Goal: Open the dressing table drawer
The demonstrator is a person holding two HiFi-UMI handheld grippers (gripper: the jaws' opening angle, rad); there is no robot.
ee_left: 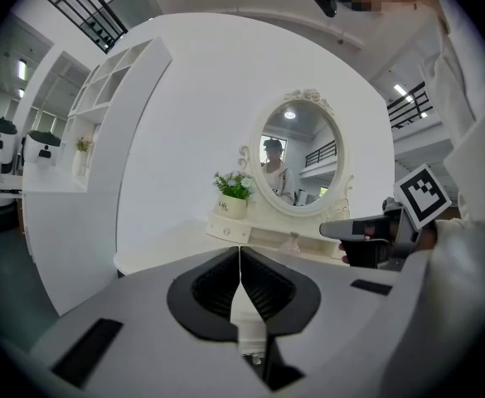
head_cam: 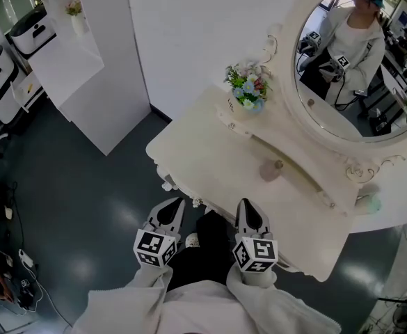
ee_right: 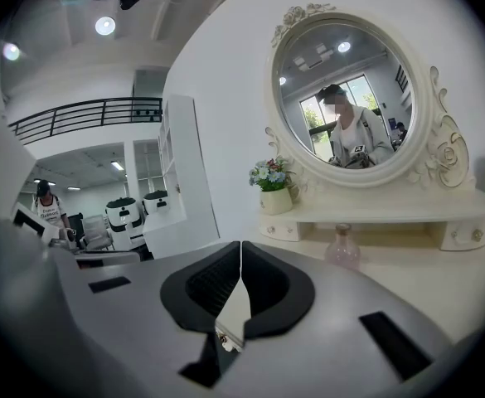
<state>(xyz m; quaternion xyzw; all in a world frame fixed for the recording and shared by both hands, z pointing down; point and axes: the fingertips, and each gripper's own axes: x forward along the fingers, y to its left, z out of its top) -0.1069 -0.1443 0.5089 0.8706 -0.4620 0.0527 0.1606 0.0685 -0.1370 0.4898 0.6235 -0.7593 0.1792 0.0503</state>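
Observation:
The cream dressing table [head_cam: 210, 162] stands in front of me with an oval mirror [head_cam: 353, 61] at its back. Of its front drawer only small knobs [head_cam: 167, 184] peek out under the near edge. My left gripper [head_cam: 172, 209] [ee_left: 240, 251] is shut and empty, just short of that edge. Beside it my right gripper [head_cam: 248, 209] [ee_right: 240, 247] hovers over the edge, also shut with nothing in it. In the left gripper view the right gripper [ee_left: 362, 230] shows to the right. Small shelf drawers [ee_right: 279, 229] sit under the mirror.
A flower pot [head_cam: 247, 89] and a small pink bottle [head_cam: 273, 169] stand on the tabletop, with a teal jar [head_cam: 370, 202] at the right end. A white shelf unit [head_cam: 85, 61] and white machines [head_cam: 29, 30] are to the left. Cables [head_cam: 24, 266] lie on the dark floor.

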